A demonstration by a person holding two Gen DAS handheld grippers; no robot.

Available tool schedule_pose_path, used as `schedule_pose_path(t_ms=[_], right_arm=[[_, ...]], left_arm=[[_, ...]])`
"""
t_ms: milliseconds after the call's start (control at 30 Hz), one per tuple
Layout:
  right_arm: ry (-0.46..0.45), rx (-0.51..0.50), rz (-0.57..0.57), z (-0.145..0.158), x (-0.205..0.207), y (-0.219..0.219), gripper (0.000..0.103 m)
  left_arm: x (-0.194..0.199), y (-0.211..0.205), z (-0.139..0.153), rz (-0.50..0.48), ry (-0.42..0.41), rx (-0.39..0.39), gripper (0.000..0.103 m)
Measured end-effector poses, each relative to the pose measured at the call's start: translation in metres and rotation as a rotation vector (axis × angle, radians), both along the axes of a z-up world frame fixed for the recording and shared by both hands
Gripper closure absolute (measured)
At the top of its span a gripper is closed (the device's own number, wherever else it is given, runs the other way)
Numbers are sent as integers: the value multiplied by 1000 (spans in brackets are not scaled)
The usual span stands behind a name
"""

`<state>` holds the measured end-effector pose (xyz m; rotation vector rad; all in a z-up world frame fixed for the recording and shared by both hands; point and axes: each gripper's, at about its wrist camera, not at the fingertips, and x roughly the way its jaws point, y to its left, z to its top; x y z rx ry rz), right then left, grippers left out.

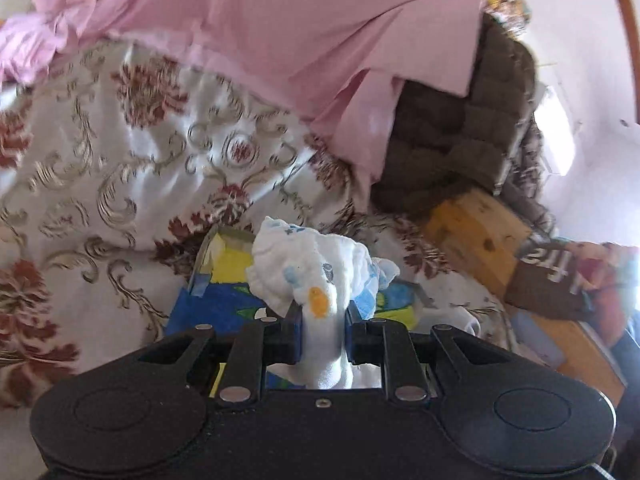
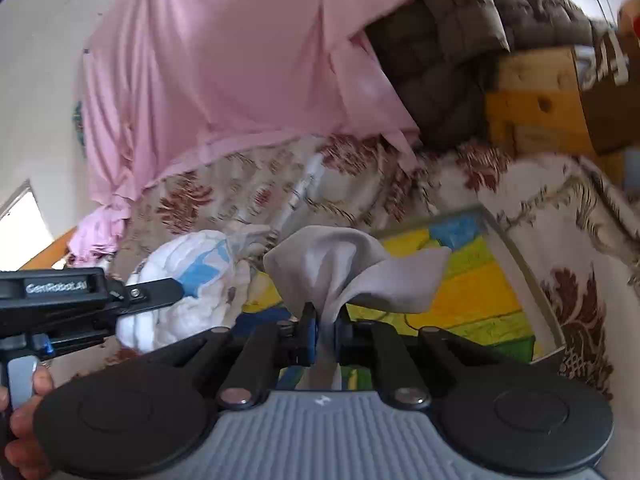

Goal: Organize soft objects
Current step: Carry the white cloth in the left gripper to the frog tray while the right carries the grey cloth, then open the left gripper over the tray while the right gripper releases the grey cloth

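Note:
My left gripper (image 1: 323, 314) is shut on a white quilted cloth (image 1: 308, 268) with blue and orange prints, which bunches up above the jaws. In the right wrist view that same white cloth (image 2: 188, 280) and the left gripper (image 2: 182, 288) show at the left, carried by a hand (image 2: 24, 412). My right gripper (image 2: 325, 320) is shut on a thin grey cloth (image 2: 352, 268) that fans out above its fingers. Both cloths hang over a box with a yellow, blue and green picture (image 2: 472, 280), also seen as the box (image 1: 216, 300) behind the left gripper.
A floral cream and maroon bedcover (image 1: 120, 168) fills the bed. A pink sheet (image 2: 224, 80) drapes behind, next to a brown quilted blanket (image 1: 460, 136). A wooden block (image 1: 476, 236) and a brown cardboard box (image 1: 560, 280) stand at the right.

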<state>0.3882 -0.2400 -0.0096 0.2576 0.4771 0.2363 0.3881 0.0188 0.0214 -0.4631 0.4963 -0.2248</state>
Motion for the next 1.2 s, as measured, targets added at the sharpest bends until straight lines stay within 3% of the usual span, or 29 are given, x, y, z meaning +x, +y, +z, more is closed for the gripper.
schedule_pose_path(t_ms=[300, 533, 767, 800, 867, 967, 1033, 1200], right_arm=[[105, -29, -15, -21, 30, -1, 94], [166, -6, -34, -30, 41, -5, 93], [187, 5, -35, -34, 44, -8, 87], [188, 7, -34, -33, 44, -8, 84], [190, 13, -34, -33, 44, -9, 66], [189, 28, -31, -30, 42, -13, 50], [189, 31, -29, -26, 39, -15, 44], [151, 23, -54, -9, 24, -17, 27]], left_arm=[[53, -16, -39, 40, 158, 26, 82], [62, -20, -58, 19, 252, 48, 81], [64, -24, -65, 8, 303, 72, 76], [64, -24, -65, 7, 308, 74, 74], [62, -24, -64, 12, 313, 79, 71], [58, -22, -60, 32, 322, 79, 61], [54, -19, -54, 48, 318, 72, 50], [35, -15, -34, 67, 253, 64, 34]])
